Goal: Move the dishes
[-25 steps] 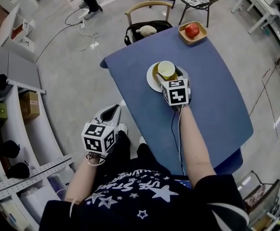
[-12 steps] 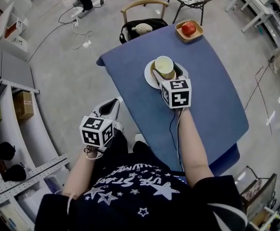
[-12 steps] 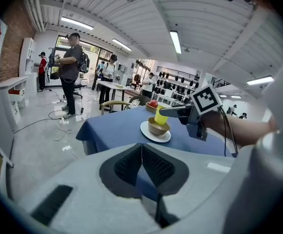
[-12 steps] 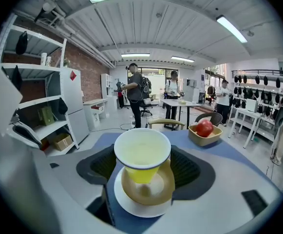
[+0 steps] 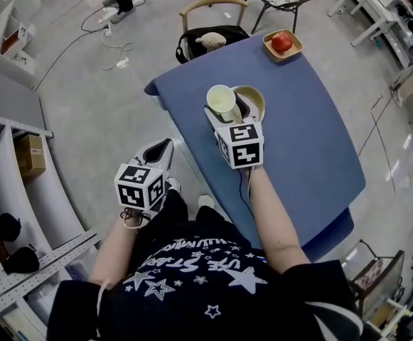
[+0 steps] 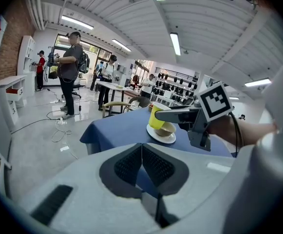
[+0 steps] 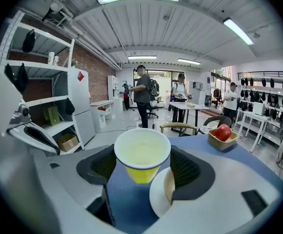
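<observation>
On the far left stands a white shelf (image 5: 46, 212) with a brown box (image 5: 29, 155) on it. Next to it, over the grey floor (image 5: 99, 105), is the left gripper (image 5: 162, 150). It is off to the left of the blue surface (image 5: 313, 141) and not over it. The left gripper view shows its jaws pressed tight together, with nothing between them.

Next comes the yellow cup (image 5: 221, 99). It is white inside and stands straight up. The right gripper (image 5: 229, 114) has it: the right gripper view shows one dark pad (image 7: 104, 165) on each side of the cup, squeezing it. The cup hangs over the blue surface, near the left edge.

Just to the right of the cup is a light brown bowl (image 5: 254, 94). The bowl sits on a white plate (image 6: 160, 136), and the plate lies flat on the surface. In the left gripper view the cup is right next to the bowl, but I cannot tell if they touch.

Farther right, at the far corner of the surface, is a small wooden tray (image 5: 296, 49) with a red apple (image 5: 282, 42) in it. It is well apart from the cup. Behind the surface is a wooden chair (image 5: 213, 7) with a soft toy (image 5: 210, 41) on its seat.
</observation>
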`<state>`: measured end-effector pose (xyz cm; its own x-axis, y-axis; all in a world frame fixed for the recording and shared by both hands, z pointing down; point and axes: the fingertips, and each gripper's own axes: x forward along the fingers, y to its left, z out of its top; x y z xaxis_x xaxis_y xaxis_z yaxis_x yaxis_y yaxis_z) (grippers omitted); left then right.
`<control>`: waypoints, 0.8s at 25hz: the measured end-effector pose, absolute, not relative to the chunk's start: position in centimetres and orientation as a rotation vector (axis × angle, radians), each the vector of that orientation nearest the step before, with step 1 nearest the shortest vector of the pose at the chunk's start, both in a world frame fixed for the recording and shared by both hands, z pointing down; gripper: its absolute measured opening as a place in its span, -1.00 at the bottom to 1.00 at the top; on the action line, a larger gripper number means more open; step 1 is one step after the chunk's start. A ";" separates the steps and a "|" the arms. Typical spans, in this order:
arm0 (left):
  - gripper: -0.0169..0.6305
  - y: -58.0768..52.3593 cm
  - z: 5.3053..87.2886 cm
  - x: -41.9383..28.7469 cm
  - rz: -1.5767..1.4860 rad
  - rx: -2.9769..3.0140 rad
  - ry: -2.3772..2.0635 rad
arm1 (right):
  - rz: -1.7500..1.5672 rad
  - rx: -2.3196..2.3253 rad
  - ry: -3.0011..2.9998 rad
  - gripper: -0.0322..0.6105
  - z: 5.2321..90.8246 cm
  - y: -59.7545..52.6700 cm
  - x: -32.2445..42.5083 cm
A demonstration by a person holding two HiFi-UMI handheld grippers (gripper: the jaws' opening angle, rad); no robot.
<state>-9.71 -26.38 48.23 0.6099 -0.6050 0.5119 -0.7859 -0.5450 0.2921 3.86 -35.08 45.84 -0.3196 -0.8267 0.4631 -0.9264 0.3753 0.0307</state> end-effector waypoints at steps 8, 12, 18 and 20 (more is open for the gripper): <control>-0.89 -27.9 49.7 -12.5 0.532 2.333 -1.085 | 0.334 1.573 -2.194 0.19 49.1 -37.5 0.8; -0.89 -28.5 50.3 -13.6 0.542 2.320 -1.075 | 0.262 1.591 -2.120 0.19 49.9 -38.8 0.2; -0.89 -29.6 51.0 -14.1 0.550 2.312 -1.061 | 0.281 1.597 -2.052 0.19 52.0 -39.7 0.1; -0.89 -29.7 51.1 -14.0 0.556 2.314 -1.054 | 0.281 1.618 -2.052 0.19 52.3 -40.0 0.2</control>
